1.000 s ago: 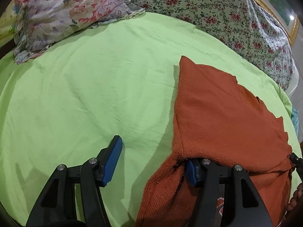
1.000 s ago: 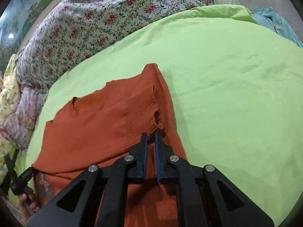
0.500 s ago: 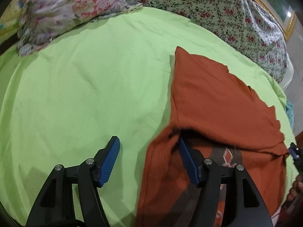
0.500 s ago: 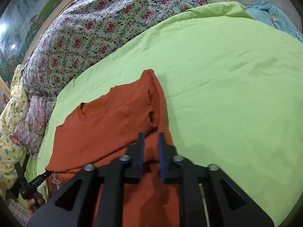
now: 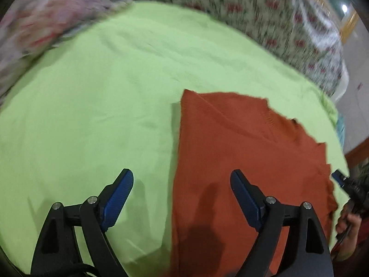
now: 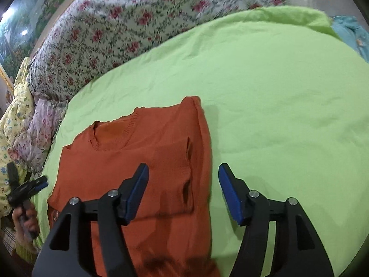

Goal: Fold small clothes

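Knitwear dominates both views: a rust-orange knitted sweater (image 5: 242, 161) lies flat on the lime-green bed sheet (image 5: 92, 103), its sleeves folded inward so the body forms a tidy upright rectangle with the ribbed neckline at the far end. A second ago each sleeve edge was pinched and being carried over the body; now the fabric has been let go and rests on the garment. The left hand-held gripper (image 5: 182, 184) has just been opening and stands wide, its left blue pad (image 5: 117, 194) over bare sheet and its right pad over the sweater, with the sweater's left edge lying between them but not pressed. The right hand-held gripper (image 6: 183, 182) was nearly shut on the sleeve a second ago; its jaws have just been opening and now stand well apart, straddling the sweater's right edge without gripping it, one pad above the knit and the other above the sheet. In the right wrist view the left tool appears at the left margin, held by a person's hand (image 6: 25, 219). A floral quilt with red roses on pale ground (image 6: 115, 34) runs along the far side of the bed, and a pale pink flowered pillow (image 5: 46, 20) sits at the far left, both blurred in the left wrist view.
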Available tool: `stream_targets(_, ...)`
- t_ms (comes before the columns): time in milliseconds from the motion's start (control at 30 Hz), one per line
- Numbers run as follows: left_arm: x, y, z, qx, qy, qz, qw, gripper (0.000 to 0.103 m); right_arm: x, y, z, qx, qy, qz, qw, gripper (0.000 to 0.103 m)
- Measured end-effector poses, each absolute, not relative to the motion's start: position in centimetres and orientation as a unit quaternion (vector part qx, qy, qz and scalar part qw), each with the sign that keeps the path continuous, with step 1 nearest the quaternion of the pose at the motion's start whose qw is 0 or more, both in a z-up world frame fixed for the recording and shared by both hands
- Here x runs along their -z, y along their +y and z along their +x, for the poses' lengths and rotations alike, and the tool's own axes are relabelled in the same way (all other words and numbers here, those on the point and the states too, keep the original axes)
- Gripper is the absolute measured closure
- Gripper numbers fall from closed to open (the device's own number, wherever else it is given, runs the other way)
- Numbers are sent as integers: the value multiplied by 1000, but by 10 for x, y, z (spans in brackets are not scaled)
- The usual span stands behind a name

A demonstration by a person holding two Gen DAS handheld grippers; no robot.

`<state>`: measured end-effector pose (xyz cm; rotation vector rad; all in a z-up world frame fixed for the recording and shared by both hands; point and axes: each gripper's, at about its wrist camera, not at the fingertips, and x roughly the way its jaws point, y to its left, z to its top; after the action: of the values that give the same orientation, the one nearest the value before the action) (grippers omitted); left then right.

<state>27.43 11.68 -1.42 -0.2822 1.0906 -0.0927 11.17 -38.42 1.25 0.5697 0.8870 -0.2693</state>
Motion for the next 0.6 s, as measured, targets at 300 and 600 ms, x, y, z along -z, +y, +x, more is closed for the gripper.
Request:
stream_targets(300, 30, 76, 305, 64, 504, -32, 861, 74, 25, -398, 162, 75, 474, 249, 841, 50)
stream_targets(600, -28, 74, 298, 47, 401, -50, 913, 95, -17, -399, 180, 66, 414, 216, 882, 87)
